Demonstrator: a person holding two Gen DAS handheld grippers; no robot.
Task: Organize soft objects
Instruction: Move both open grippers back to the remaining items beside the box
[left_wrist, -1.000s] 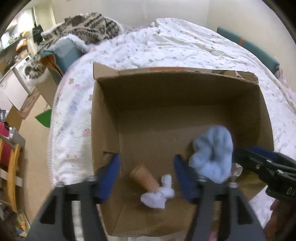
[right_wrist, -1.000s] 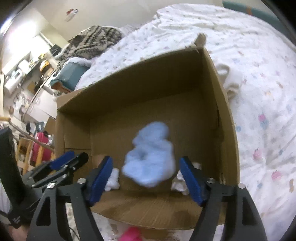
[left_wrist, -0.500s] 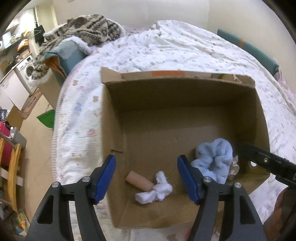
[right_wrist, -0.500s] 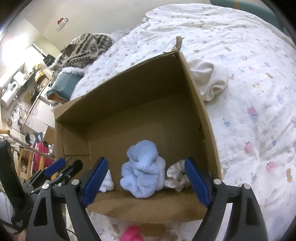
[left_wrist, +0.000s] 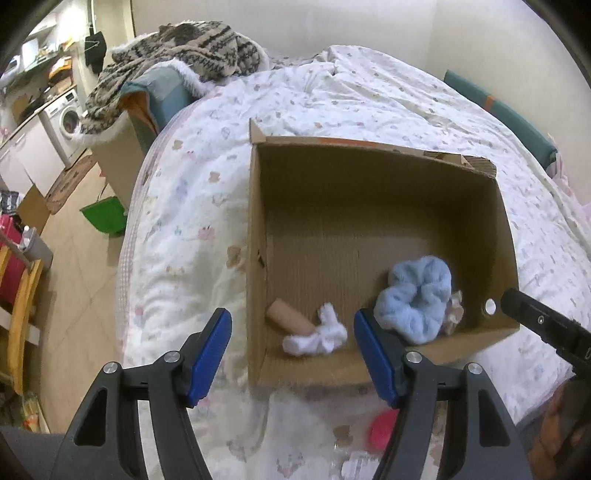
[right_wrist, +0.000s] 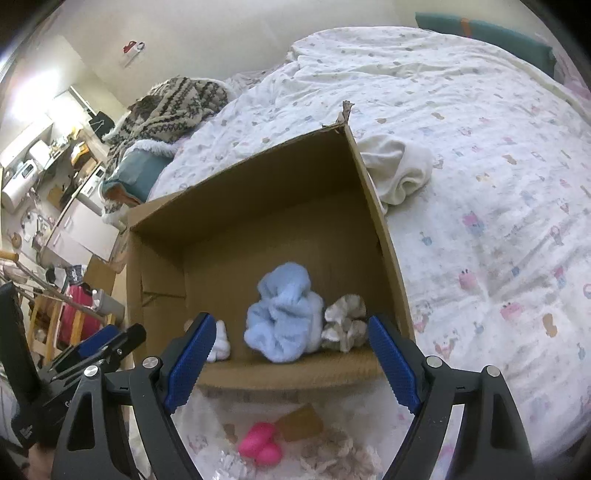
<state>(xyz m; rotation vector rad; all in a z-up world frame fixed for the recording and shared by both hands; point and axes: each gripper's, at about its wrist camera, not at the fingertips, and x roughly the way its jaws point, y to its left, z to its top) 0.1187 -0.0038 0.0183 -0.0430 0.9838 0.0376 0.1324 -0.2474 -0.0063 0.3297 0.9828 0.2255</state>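
Blue scrunchie (right_wrist: 282, 314) against box's near wall (right_wrist: 295, 373)

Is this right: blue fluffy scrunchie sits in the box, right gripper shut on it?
Not quite. The blue fluffy scrunchie does sit in the cardboard box, but the right gripper is open and empty, outside the near wall. The right wrist view shows it.

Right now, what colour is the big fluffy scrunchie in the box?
Light blue. The scrunchie shows best in the right wrist view, against the near wall of the cardboard box.
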